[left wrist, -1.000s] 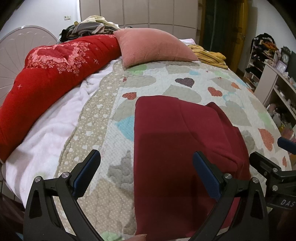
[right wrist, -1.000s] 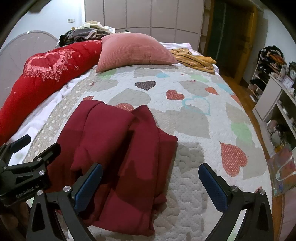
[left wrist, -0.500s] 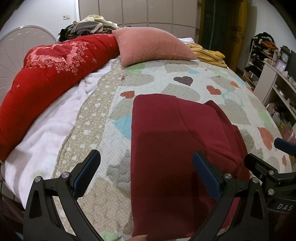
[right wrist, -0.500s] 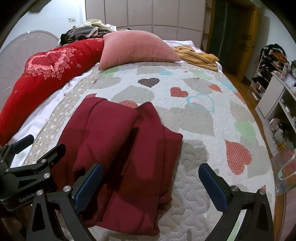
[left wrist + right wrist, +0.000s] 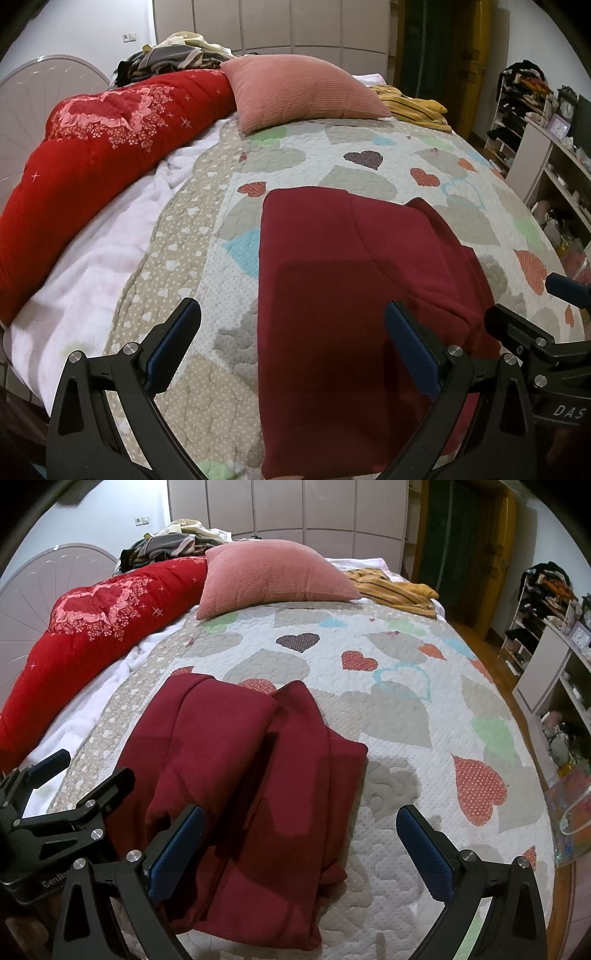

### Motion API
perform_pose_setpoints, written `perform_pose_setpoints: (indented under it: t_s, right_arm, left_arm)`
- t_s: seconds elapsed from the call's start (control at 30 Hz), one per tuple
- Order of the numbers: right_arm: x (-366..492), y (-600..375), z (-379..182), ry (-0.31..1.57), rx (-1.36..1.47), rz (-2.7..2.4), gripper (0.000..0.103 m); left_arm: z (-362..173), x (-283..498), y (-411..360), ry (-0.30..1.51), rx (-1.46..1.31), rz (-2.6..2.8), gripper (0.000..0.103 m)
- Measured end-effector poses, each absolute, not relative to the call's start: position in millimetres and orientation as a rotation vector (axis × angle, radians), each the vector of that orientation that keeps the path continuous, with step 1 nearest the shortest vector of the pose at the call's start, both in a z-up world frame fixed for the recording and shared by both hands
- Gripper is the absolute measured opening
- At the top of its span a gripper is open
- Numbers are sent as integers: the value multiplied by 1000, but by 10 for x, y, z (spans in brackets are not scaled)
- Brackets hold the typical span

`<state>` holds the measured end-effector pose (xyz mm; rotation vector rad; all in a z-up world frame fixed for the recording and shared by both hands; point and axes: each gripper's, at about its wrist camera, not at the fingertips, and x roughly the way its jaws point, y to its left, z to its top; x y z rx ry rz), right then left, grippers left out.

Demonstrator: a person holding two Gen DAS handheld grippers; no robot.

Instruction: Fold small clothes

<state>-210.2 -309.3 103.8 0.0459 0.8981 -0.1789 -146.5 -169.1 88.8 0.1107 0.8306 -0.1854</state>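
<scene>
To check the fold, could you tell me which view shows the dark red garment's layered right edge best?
The right wrist view: the dark red garment shows its stacked folds and right edge fully. The left wrist view shows mostly the flat top, with the right edge partly behind the gripper.

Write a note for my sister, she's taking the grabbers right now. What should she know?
Left gripper: open, holding nothing, above the near part of the dark red garment.
Right gripper: open, holding nothing, over the garment's right edge.
The garment lies on the heart quilt, already folded lengthwise into overlapping layers.
Left to do: probably one more fold, near end over the far end, then smooth it.
</scene>
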Motion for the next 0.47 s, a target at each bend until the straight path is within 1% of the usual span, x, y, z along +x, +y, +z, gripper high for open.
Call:
perform_pose_setpoints:
  t_s: [0.33, 0.47]
  right_arm:
    - [-2107, -3102, 1029, 898, 57, -171, 103]
    - [-2109, -3112, 1039, 896, 58, -172, 103]
  left_arm:
    - [937, -1526, -1718, 769, 151, -195, 100]
    - [953, -1517, -1700, 776, 135, -197, 100]
